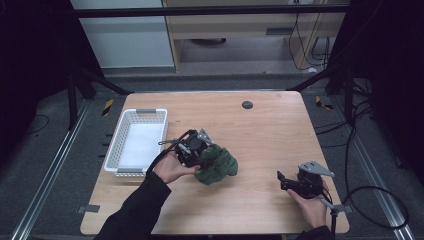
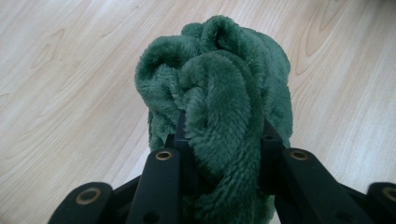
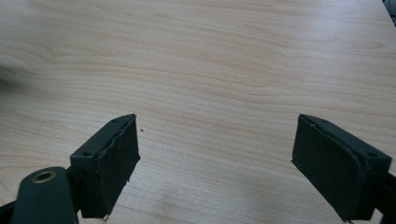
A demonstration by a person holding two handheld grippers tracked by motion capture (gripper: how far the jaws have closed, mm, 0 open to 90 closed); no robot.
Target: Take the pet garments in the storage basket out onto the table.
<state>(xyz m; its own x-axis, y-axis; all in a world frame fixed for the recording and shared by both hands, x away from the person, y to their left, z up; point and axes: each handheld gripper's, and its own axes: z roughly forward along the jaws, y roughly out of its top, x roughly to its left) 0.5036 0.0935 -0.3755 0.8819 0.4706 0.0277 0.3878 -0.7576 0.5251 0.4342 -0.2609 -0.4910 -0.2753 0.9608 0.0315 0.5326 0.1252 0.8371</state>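
Left gripper (image 1: 200, 161) clamps the green cloth (image 1: 218, 164), bunched between its jaws. Right gripper (image 1: 283, 181) stands open over bare table (image 1: 260, 130).

Bare table (image 1: 260, 130) lies open around the green cloth (image 1: 217, 164); the white basket (image 1: 136, 142) blocks its left.

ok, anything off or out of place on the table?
Nothing stands out. The green cloth is bunched up only because the left gripper is clamped on it; the white basket sits squarely on the table.
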